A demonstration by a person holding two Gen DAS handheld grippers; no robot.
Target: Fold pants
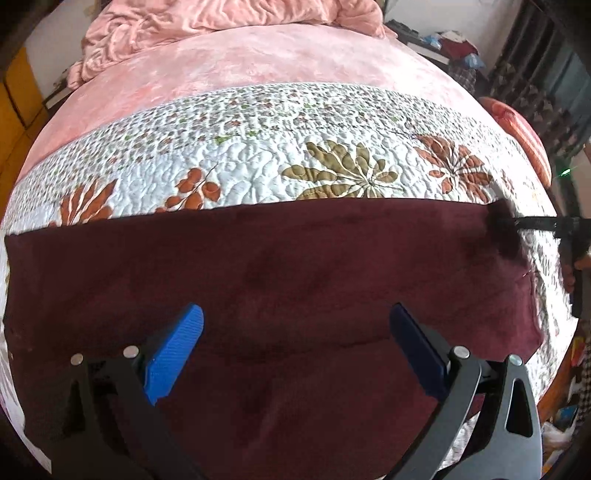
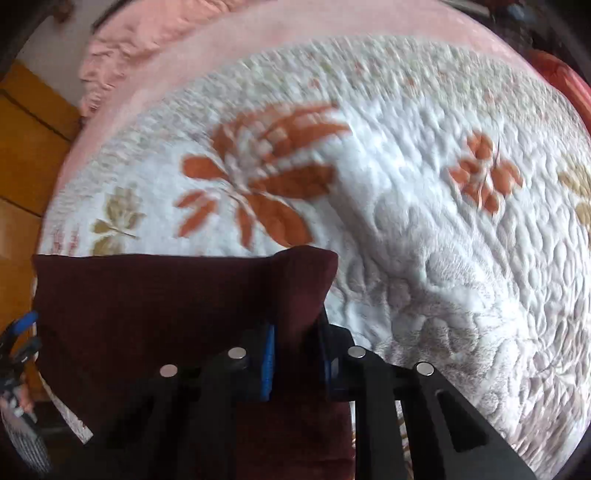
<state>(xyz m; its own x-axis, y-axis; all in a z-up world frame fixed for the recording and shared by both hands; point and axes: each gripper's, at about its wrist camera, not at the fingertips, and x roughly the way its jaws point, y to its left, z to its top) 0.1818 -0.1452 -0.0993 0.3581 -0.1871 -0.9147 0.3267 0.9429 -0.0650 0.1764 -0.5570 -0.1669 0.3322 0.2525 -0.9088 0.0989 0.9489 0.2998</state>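
- Quilted white bedspread (image 1: 258, 155) with rust and olive flowers covers the bed from nine o'clock across to three, and a pink plush blanket (image 1: 229, 22) is heaped at twelve. That quilt is soft and grippy, so a dragged hem could rumple both layers.
- Maroon pants (image 1: 277, 266) lie flat across the lower half of the left view, far edge running straight from nine to three. In the right view they fill the seven o'clock quarter, one corner lifted toward twelve.
- Right gripper (image 2: 295, 354) is clamped on that corner, blue pads pinching the maroon cloth at six o'clock. The bite looks shallow to me; a quick pull could slip the corner free, or catch only the top layer and leave the one beneath behind.
- Left gripper (image 1: 295, 347) sits with its blue fingers (image 1: 173, 354) wide apart over the cloth at six o'clock, holding nothing. Whether the tips touch the fabric I cannot tell.
- Biggest worry: one end pinned, the other loose. Lift now and the pants would swing skewed, so the fold lands crooked.
- Closing the left gripper too far from the edge would bunch a ridge of cloth instead of a clean corner.
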